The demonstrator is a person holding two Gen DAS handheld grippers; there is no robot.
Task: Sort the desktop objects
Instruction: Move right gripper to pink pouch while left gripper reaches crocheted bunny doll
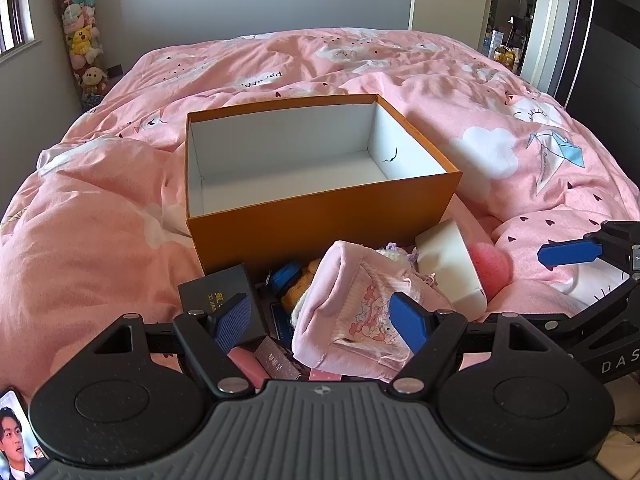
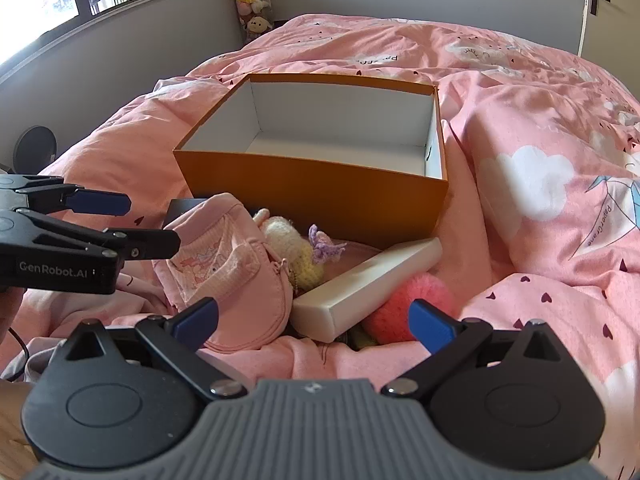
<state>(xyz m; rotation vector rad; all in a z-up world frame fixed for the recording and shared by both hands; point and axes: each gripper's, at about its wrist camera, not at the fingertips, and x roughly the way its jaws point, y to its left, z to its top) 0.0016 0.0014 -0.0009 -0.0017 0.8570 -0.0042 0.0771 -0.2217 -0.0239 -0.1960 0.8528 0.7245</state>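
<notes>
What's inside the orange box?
Nothing visible: the orange box shows bare white floor and walls in both views. Its near wall hides the front strip of floor.

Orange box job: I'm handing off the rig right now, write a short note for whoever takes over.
Left tongs: open, empty, over the pink pouch.
Right tongs: open, empty, above the white box.
Orange box: on the pink bedding, nothing visible inside.
Pile in front of it: pink pouch, white box, black box, pink ball, crocheted toy.
Done: nothing sorted yet.
Left: probably move every item into the orange box.
</notes>
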